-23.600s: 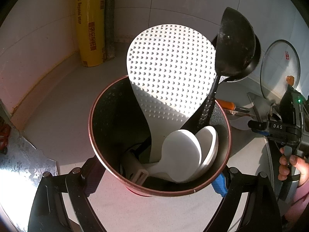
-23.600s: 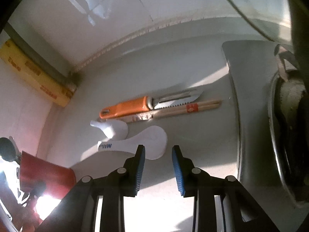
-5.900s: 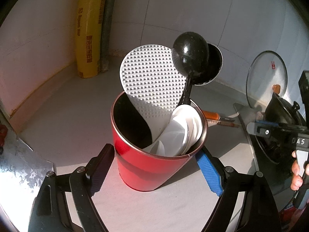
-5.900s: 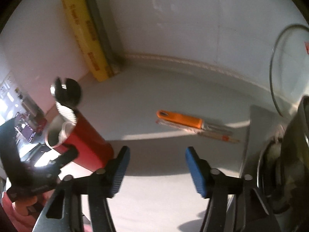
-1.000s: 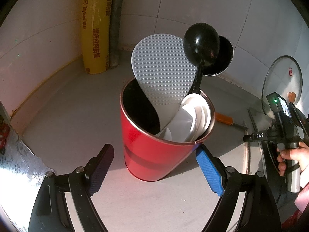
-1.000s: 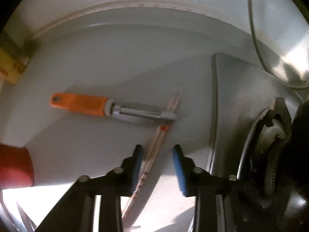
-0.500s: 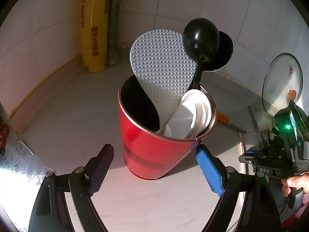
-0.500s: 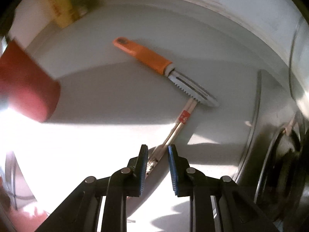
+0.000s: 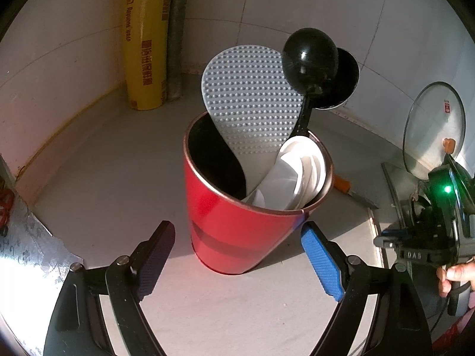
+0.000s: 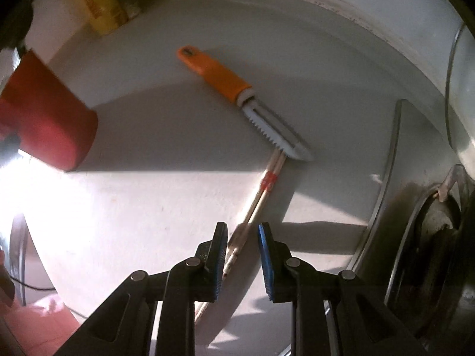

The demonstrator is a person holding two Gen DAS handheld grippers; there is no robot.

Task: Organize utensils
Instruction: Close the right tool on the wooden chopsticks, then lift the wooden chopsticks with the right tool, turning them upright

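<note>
The red cup (image 9: 237,231) stands on the grey counter and holds a dotted rice paddle (image 9: 252,103), a black ladle (image 9: 310,56) and white spoons (image 9: 297,178). My left gripper (image 9: 237,234) is closed in around the cup; its blue pad (image 9: 322,264) lies against the cup's right side. A pair of wooden chopsticks (image 10: 267,184) lies on the counter and runs between the fingers of my right gripper (image 10: 242,227). The jaws stand narrowly apart and the pads do not press on the chopsticks. An orange-handled peeler (image 10: 213,71) lies across their far end.
A yellow wrap roll (image 9: 145,44) stands in the back corner against the tiled wall. A glass lid (image 9: 433,127) leans at the right above the steel stove top (image 10: 394,178). A person's hand (image 9: 454,276) holds the right gripper. A foil sheet (image 9: 23,237) lies at the left.
The right gripper has rolled and shifted along the counter, so the chopsticks now run between its fingers instead of beside the left one. The left gripper and cup have not moved.
</note>
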